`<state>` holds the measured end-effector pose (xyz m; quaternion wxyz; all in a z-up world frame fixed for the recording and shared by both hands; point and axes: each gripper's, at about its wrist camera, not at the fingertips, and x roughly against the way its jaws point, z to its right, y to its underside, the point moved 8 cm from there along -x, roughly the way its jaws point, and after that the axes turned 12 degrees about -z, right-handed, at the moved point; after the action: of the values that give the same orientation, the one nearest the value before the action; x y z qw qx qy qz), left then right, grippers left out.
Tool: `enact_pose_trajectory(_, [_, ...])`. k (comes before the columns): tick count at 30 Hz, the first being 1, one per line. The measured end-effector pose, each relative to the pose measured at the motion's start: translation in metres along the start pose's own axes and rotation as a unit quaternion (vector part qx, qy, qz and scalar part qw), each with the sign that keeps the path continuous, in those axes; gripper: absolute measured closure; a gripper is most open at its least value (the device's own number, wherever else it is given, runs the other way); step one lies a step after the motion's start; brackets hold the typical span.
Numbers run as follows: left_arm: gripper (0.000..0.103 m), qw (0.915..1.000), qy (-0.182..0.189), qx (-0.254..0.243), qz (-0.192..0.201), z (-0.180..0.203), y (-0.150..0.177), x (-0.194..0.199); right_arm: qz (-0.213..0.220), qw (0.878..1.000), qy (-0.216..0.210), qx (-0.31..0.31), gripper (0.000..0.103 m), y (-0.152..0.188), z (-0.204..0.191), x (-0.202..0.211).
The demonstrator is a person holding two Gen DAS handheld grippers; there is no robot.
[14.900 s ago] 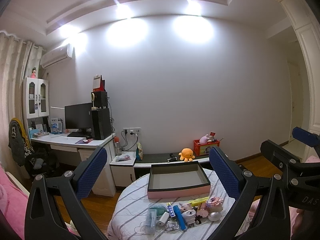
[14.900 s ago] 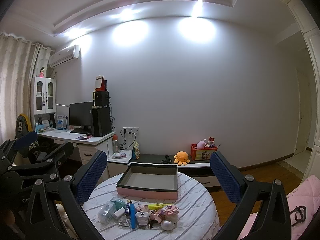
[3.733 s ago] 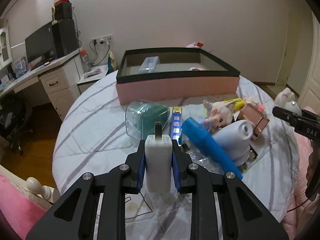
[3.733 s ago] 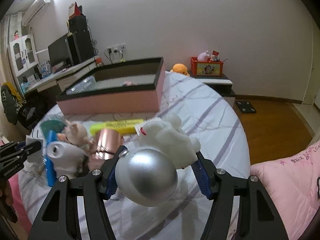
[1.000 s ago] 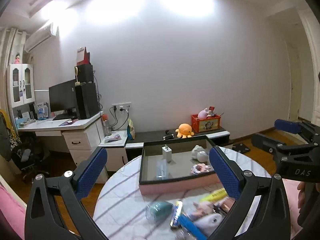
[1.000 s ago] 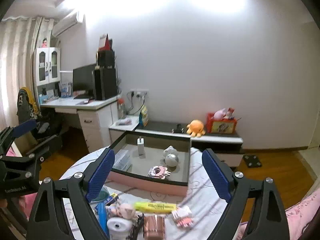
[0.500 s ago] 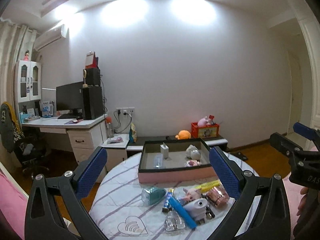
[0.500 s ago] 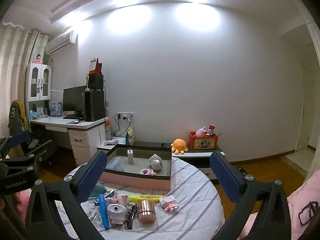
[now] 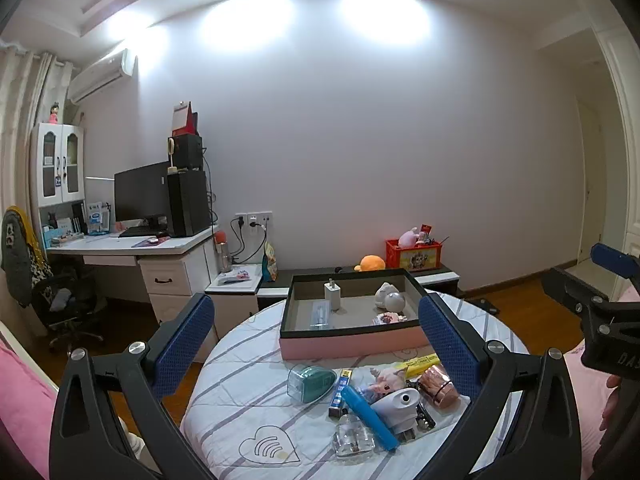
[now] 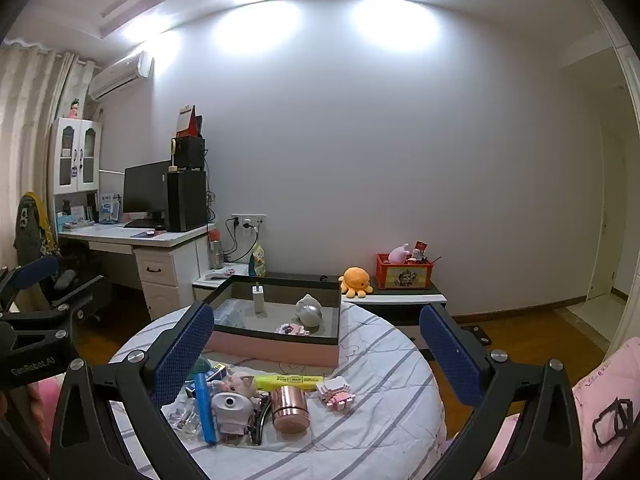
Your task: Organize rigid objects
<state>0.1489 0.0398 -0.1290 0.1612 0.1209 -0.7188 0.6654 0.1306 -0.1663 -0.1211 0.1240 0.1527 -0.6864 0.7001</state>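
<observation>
A pink box with a dark rim (image 9: 352, 346) (image 10: 276, 347) stands on the round table. Inside it are a white charger (image 9: 332, 295) (image 10: 258, 298), a silver ball with a white figure (image 9: 390, 299) (image 10: 309, 312), a clear case (image 9: 320, 314) and a small pink item (image 9: 386, 319). In front of the box lie a teal clear box (image 9: 310, 378), a blue tube (image 9: 368, 410) (image 10: 204, 410), a pig figure (image 10: 238, 384), a yellow highlighter (image 10: 289, 380), a copper cup (image 10: 290, 408) (image 9: 437, 384) and a pink block toy (image 10: 336, 394). My left gripper (image 9: 316, 332) and right gripper (image 10: 316, 334) are open, empty, held back above the table.
A striped cloth (image 9: 248, 380) covers the table. A desk with a monitor (image 9: 140, 200) stands at the left, a low cabinet with an orange plush (image 10: 356, 278) and a red crate (image 10: 404, 274) behind. Pink bedding (image 10: 608, 400) lies at the right.
Both grippers have pulled slightly back and up from the table in the last second; earlier they set the charger and the silver ball into the box and opened.
</observation>
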Motion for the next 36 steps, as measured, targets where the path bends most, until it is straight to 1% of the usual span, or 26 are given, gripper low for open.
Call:
enact_pose_trajectory(5, [0.000, 0.9999, -0.005, -0.007, -0.011, 0.003, 0.000, -0.007, -0.006, 1.000, 0.003, 0.000, 0.000, 0.003, 0.001, -0.004])
enact_pose_trajectory(10, [0.000, 0.9995, -0.011, -0.009, -0.029, 0.001, 0.007, -0.022, -0.026, 1.000, 0.006, 0.000, 0.000, 0.011, 0.004, -0.016])
enact_pose_trajectory(16, [0.000, 0.9973, -0.021, -0.011, -0.070, -0.010, 0.030, -0.049, -0.062, 0.998, 0.004, -0.001, 0.000, 0.029, 0.006, -0.039])
enact_pose_trajectory(20, [0.000, 0.9934, -0.014, -0.003, -0.114, -0.021, 0.056, -0.073, -0.121, 0.993, 0.004, -0.001, 0.000, 0.058, 0.009, -0.076])
enact_pose_trajectory(21, [0.000, 0.9917, -0.014, 0.001, -0.128, -0.023, 0.063, -0.081, -0.143, 0.990, 0.004, 0.000, 0.000, 0.070, 0.009, -0.088])
enact_pose_trajectory(24, [0.000, 0.9871, -0.013, 0.007, -0.159, -0.029, 0.080, -0.099, -0.191, 0.982, -0.002, 0.000, 0.000, 0.096, 0.009, -0.120])
enact_pose_trajectory(27, [0.000, 0.9843, -0.017, 0.005, -0.176, -0.032, 0.090, -0.112, -0.222, 0.975, -0.009, 0.006, 0.000, 0.112, 0.005, -0.145])
enact_pose_trajectory(32, [0.000, 0.9804, -0.015, 0.007, -0.196, -0.037, 0.099, -0.129, -0.252, 0.967, -0.016, 0.017, 0.000, 0.123, -0.001, -0.174])
enact_pose_trajectory(33, [0.000, 0.9797, -0.014, 0.007, -0.200, -0.038, 0.101, -0.132, -0.259, 0.966, -0.023, 0.017, 0.002, 0.125, -0.002, -0.178])
enact_pose_trajectory(34, [0.000, 0.9789, -0.012, 0.008, -0.204, -0.038, 0.103, -0.136, -0.262, 0.964, -0.029, 0.017, 0.006, 0.125, -0.004, -0.181])
enact_pose_trajectory(35, [0.000, 0.9779, -0.010, 0.009, -0.208, -0.039, 0.104, -0.139, -0.267, 0.962, -0.043, 0.015, 0.018, 0.125, -0.006, -0.185])
enact_pose_trajectory(36, [0.000, 0.9773, -0.009, 0.011, -0.211, -0.039, 0.105, -0.143, -0.270, 0.961, -0.054, 0.014, 0.028, 0.125, -0.008, -0.188])
